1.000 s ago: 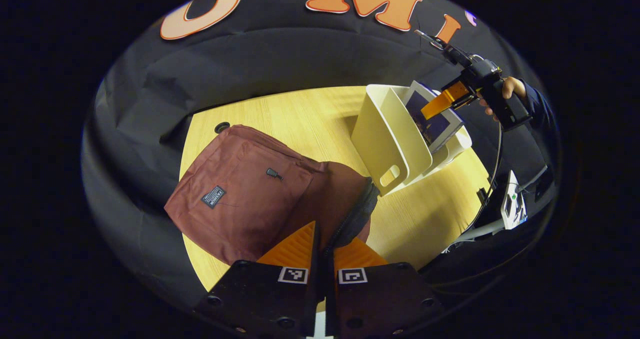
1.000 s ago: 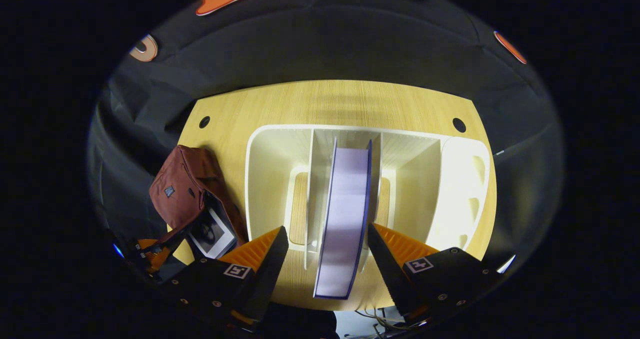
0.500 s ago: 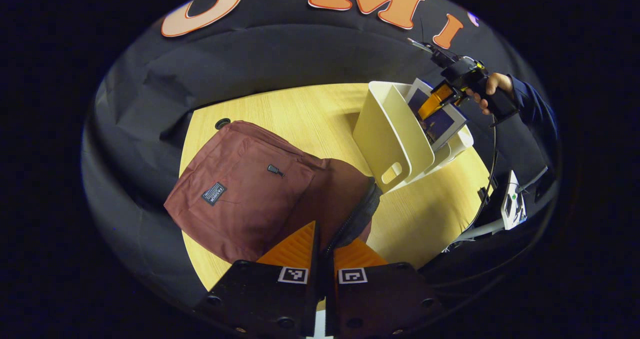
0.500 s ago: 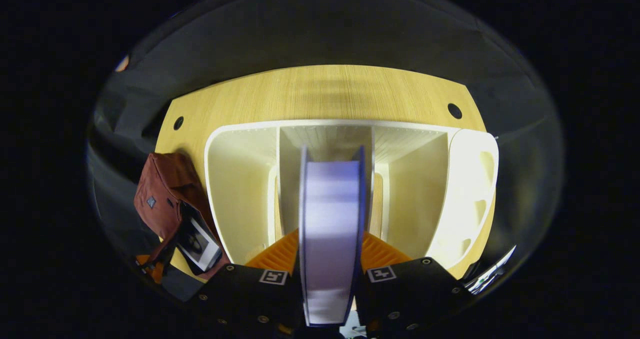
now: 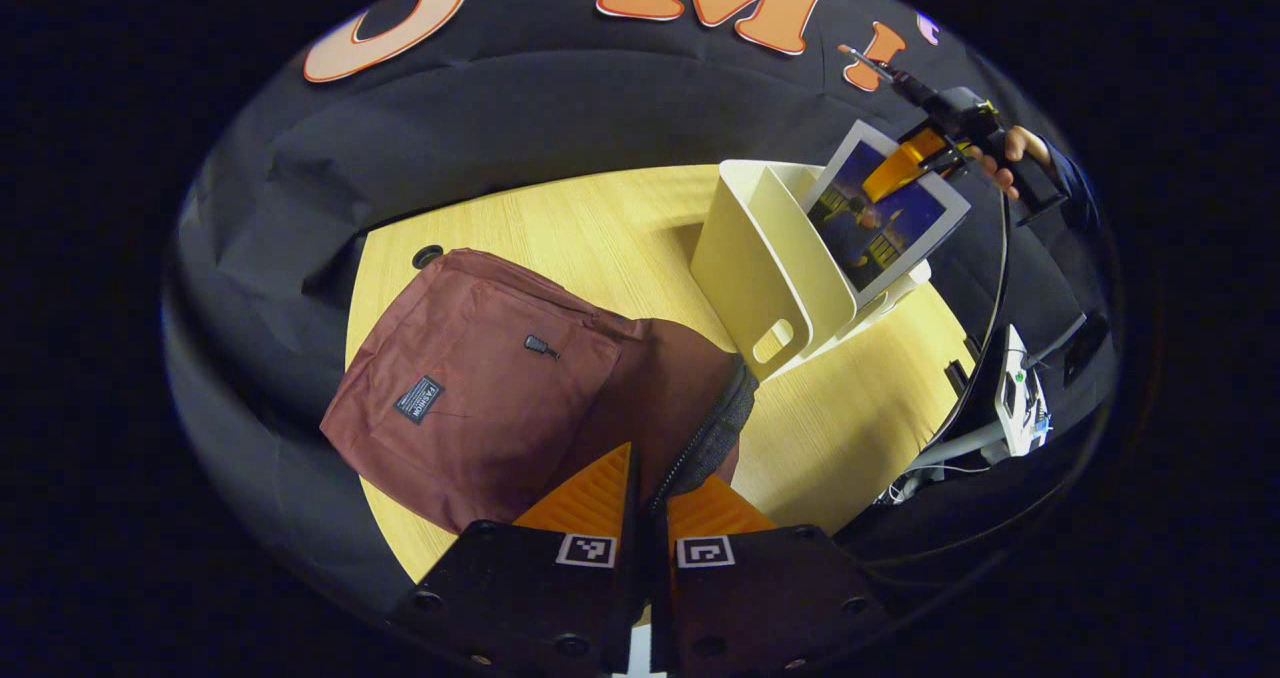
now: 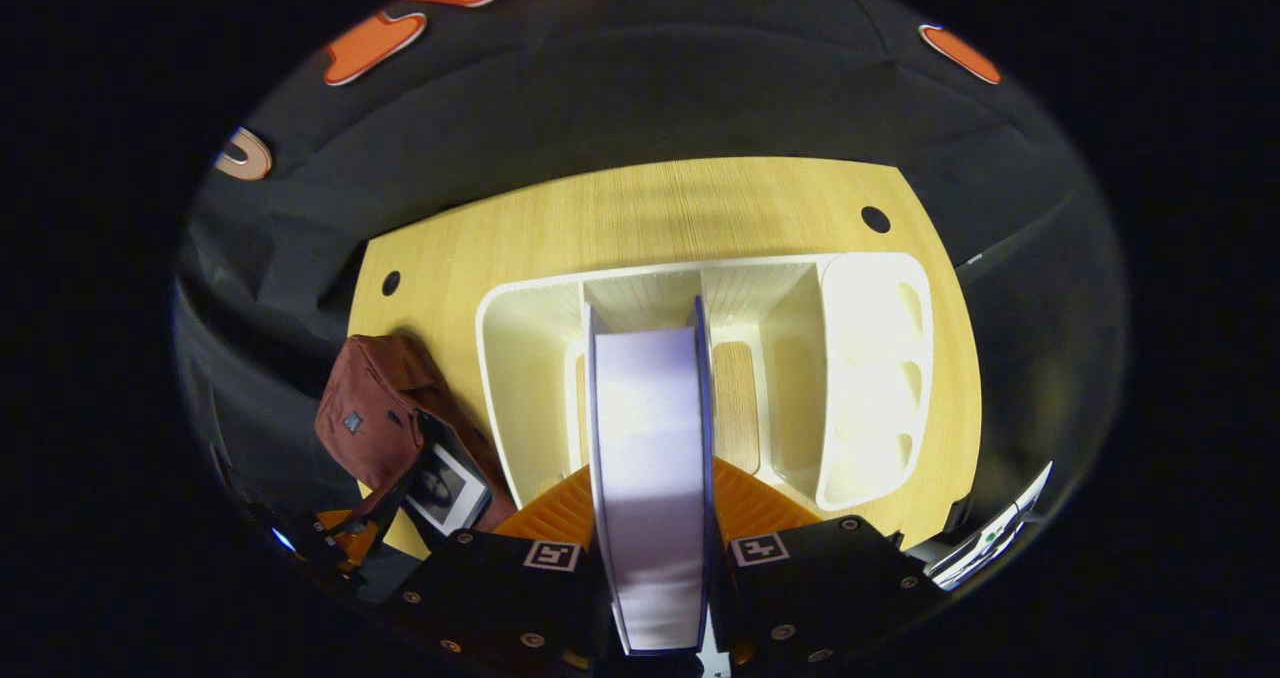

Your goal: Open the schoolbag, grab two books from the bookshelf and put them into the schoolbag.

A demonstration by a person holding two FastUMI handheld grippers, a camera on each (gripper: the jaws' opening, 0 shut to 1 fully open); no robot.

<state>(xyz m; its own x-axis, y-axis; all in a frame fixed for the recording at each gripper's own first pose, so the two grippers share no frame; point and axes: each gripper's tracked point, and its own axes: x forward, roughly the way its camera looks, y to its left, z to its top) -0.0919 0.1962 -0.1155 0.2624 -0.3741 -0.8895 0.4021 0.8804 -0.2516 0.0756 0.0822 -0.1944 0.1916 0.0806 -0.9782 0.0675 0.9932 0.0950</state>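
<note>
The maroon schoolbag [image 5: 480, 388] lies on the wooden table [image 5: 600, 228]. My left gripper [image 5: 648, 493] is shut on the zipper edge of its opening and holds it up. In the right gripper view the schoolbag [image 6: 365, 413] gapes, with one book [image 6: 447, 486] lying inside and the left gripper [image 6: 335, 543] at its mouth. My right gripper [image 6: 652, 503] is shut on a thick blue-covered book [image 6: 650, 428], raised above the cream bookshelf [image 6: 870, 358]. From the left gripper view that book [image 5: 885, 223] hangs tilted over the bookshelf [image 5: 755, 258] in the right gripper [image 5: 915, 158].
A white device [image 5: 1020, 403] with cables sits off the table's right edge. Two dark cable holes [image 6: 875, 220] mark the table's far side. A hand [image 5: 1020, 146] holds the right gripper. Bare wood lies between schoolbag and bookshelf.
The right gripper closed on the book in the shelf's middle slot and lifted it up out of the shelf. The left gripper kept its hold on the schoolbag.
</note>
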